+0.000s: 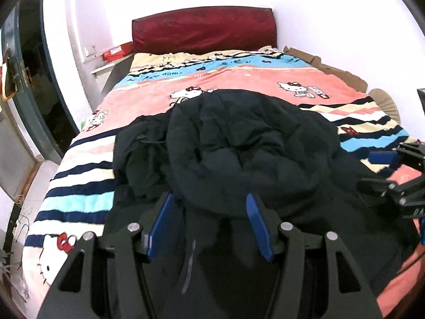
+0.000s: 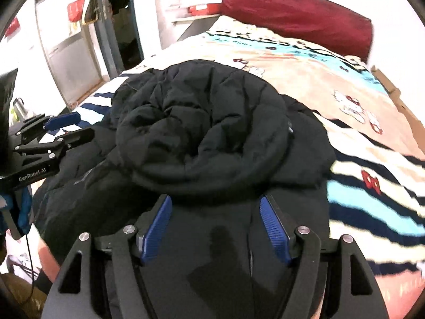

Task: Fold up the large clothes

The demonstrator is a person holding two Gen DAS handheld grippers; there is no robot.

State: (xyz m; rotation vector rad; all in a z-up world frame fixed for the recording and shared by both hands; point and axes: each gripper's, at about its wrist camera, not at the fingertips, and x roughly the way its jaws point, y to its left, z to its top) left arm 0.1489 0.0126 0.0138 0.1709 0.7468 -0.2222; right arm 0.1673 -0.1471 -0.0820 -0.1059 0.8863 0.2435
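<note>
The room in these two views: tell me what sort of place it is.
Most likely a home bedroom. A bed with a cartoon-cat blanket fills the view, a dark red headboard cushion leans on the wall behind it, and a black padded jacket lies on the blanket. A doorway opens beside the bed.

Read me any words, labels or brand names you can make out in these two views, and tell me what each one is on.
"GenRobot.AI": white print on the side of the left gripper, right wrist view.
"GA…": cut off at the frame edge, on the right gripper, left wrist view.
Blanket lettering: blurred.
Red box label: too small.
</note>
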